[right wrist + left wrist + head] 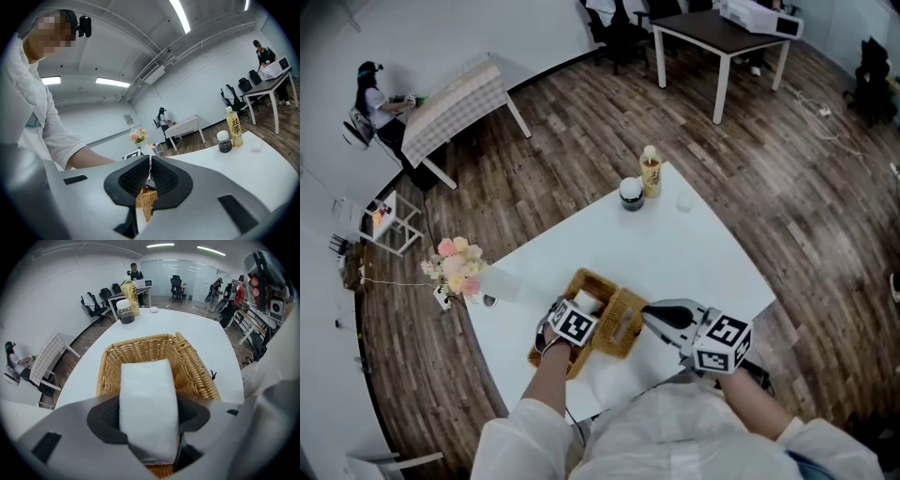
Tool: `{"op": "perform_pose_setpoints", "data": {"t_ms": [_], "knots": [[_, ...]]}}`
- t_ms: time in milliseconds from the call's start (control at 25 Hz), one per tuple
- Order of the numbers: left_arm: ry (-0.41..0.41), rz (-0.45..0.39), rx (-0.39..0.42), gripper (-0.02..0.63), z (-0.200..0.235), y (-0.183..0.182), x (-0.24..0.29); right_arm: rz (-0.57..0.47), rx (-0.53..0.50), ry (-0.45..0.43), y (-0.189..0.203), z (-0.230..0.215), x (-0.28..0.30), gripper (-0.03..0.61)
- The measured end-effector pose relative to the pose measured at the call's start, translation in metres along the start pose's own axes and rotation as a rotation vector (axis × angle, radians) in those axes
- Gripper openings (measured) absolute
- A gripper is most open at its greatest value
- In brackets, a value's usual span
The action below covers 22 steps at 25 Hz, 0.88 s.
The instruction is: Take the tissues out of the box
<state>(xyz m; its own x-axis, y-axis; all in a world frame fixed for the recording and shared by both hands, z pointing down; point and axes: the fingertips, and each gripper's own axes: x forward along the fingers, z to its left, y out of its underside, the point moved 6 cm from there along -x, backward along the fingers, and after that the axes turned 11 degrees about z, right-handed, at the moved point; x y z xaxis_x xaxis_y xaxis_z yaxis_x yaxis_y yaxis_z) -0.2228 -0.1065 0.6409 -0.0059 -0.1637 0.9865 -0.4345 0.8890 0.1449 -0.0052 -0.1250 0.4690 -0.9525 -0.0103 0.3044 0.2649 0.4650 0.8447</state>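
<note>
A white tissue pack (pixel 149 399) is clamped between the pads of the left gripper (pixel 149 417) inside the wicker basket (pixel 140 344) (set on the white table (pixel 187 326)), while the right gripper (pixel 150 180) is seen closed and empty.

Head view looks steeply down; both gripper views sit close, sharing the basket (pixel 136 340).

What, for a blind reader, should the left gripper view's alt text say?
A white folded tissue stack, standing in a woven wicker basket, sits between the two dark pads of the left gripper, which meet its sides. Beyond, on the white table, stand a yellow bottle and a dark jar.
</note>
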Motion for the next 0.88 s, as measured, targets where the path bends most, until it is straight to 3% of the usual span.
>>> {"op": "perform_pose_setpoints", "data": {"t_ms": [320,600,880], "knots": [[-0.023,-0.217,-0.173,0.268,0.01,0.007,-0.04,0.014,-0.02,-0.032,-0.004,0.01,0.011,0.034],[0.019,-0.484,-0.331,0.268,0.011,0.006,-0.087,0.022,-0.042,-0.069,-0.004,0.019,0.021,0.035],[0.062,-0.663,-0.4,0.268,0.006,0.001,-0.122,0.03,-0.058,-0.085,-0.006,0.026,0.026,0.034]]}}
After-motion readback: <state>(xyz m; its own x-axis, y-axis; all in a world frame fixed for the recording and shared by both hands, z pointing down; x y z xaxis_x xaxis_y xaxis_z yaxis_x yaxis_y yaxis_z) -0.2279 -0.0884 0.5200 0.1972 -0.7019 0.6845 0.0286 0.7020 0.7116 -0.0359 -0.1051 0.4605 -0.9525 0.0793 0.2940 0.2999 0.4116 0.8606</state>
